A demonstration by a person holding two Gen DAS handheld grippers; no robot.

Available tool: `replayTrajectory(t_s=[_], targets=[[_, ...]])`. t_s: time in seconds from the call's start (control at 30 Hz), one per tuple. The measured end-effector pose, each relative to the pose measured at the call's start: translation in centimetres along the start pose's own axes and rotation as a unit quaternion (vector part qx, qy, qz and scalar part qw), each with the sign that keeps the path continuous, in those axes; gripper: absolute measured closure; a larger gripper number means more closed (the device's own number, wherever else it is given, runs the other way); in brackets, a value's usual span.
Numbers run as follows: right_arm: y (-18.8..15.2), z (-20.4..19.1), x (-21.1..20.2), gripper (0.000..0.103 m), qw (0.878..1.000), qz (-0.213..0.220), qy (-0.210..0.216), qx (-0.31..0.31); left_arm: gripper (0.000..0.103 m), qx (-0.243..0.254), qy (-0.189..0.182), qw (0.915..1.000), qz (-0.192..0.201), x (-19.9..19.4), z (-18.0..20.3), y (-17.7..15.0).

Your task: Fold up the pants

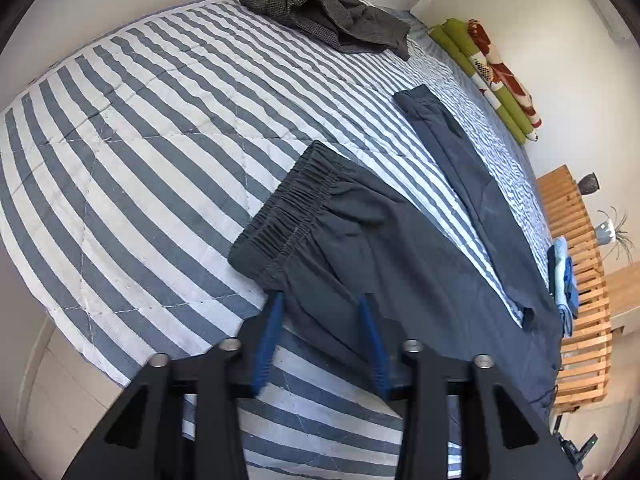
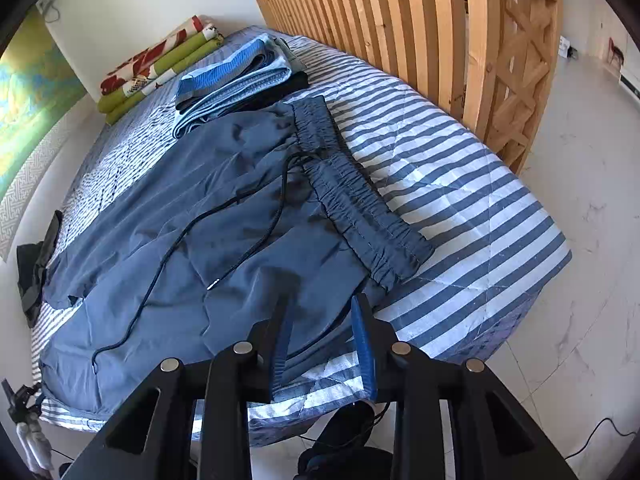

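Pants (image 2: 208, 216), dark blue, lay spread across a striped bed (image 2: 472, 184), the elastic waistband (image 2: 360, 200) toward the bed's near corner and a black drawstring (image 2: 276, 208) trailing loose over the front. In the left wrist view the same pants (image 1: 360, 248) showed the gathered waistband (image 1: 296, 208) near the middle of the bed (image 1: 140, 140), with one leg (image 1: 472, 184) running off toward the far side.

The left gripper (image 1: 322, 300) stood with its jaws parted wide, the blue fingers (image 1: 272, 328) straddling the cloth just below the waistband; the tips looked at or just over the fabric, and actual contact could not be told. The right gripper (image 2: 320, 304) was likewise open, its fingers (image 2: 364, 336) either side of the pants' edge below the waistband, near the bed's edge; whether they touched the cloth could not be told.

Folded clothes (image 2: 236, 76) sat stacked just past the waistband's far end, beside a wooden slatted frame (image 2: 400, 28). A green and red rolled blanket (image 2: 160, 64) lay along the wall. A heap of dark clothes (image 1: 328, 12) sat at the bed's far end in the left view.
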State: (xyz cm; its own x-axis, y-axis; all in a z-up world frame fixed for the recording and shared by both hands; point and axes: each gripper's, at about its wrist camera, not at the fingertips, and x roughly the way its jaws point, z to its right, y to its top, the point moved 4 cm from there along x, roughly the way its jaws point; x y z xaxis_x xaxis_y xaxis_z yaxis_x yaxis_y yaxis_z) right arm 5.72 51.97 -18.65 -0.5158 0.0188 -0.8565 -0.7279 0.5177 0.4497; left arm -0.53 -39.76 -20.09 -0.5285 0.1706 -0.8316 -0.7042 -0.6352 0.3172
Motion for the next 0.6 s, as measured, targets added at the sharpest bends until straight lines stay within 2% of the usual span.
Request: replayTrajectory(t_s=[0.13, 0.33, 0.43, 0.6], targets=[[0.0, 1.9, 1.3, 0.071, 0.999, -0.017, 0.004, 0.044, 0.1, -0.001, 0.015, 0.9999, 0.008, -0.1, -0.6, -0.4], [-0.2, 4.0, 3.6, 0.07, 0.995, -0.04, 0.013, 0.095, 0.102, 0.014, 0.016, 0.9995, 0.023, -1.5, -0.2, -0.4], [-0.3, 4.0, 4.5, 0.07, 0.992, -0.053, 0.031, 0.113, 0.102, 0.027, 0.016, 0.999, 0.031, -2.0, 0.8, -0.1], [-0.8, 2.7, 6.3, 0.07, 0.991, -0.079, 0.03, 0.099, 0.103, 0.031, 0.011, 0.9987, 0.038, -2.3, 2.2, 0.7]])
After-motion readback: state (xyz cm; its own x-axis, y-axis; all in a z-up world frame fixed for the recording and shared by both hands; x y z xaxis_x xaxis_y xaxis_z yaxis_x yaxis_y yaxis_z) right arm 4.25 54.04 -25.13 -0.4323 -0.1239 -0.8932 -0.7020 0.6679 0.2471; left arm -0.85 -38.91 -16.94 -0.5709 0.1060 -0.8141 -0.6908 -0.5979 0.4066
